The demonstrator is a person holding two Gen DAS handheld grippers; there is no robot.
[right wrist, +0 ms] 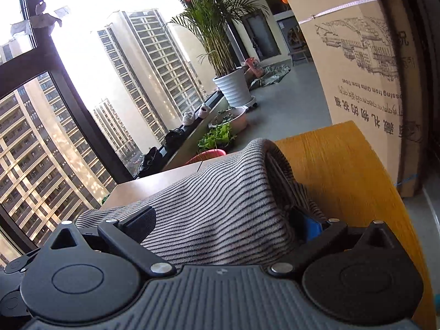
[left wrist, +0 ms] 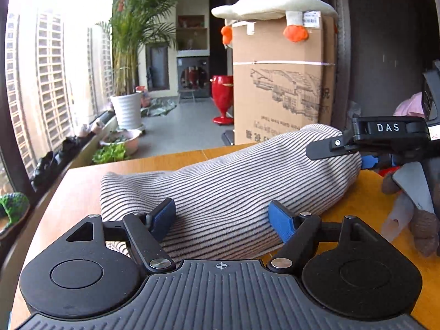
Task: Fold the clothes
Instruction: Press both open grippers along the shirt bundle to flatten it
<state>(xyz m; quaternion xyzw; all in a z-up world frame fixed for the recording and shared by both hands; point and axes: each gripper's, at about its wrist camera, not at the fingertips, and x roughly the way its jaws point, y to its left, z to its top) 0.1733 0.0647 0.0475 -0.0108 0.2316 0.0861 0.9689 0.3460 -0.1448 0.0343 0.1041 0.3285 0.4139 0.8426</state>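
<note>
The left gripper (left wrist: 222, 220) sits closest, its blue-padded fingers (left wrist: 282, 224) spread apart on either side of a bunched fold of the striped cloth (left wrist: 220, 181), pressing its near edge without pinching it shut. The cloth, pale grey with thin dark stripes, lies in a soft rounded heap on the wooden table (left wrist: 82, 181), one end lifted. There the right gripper (left wrist: 349, 151) is clamped on the cloth's raised end, fabric draping over its fingers (right wrist: 143, 220) in the right wrist view.
</note>
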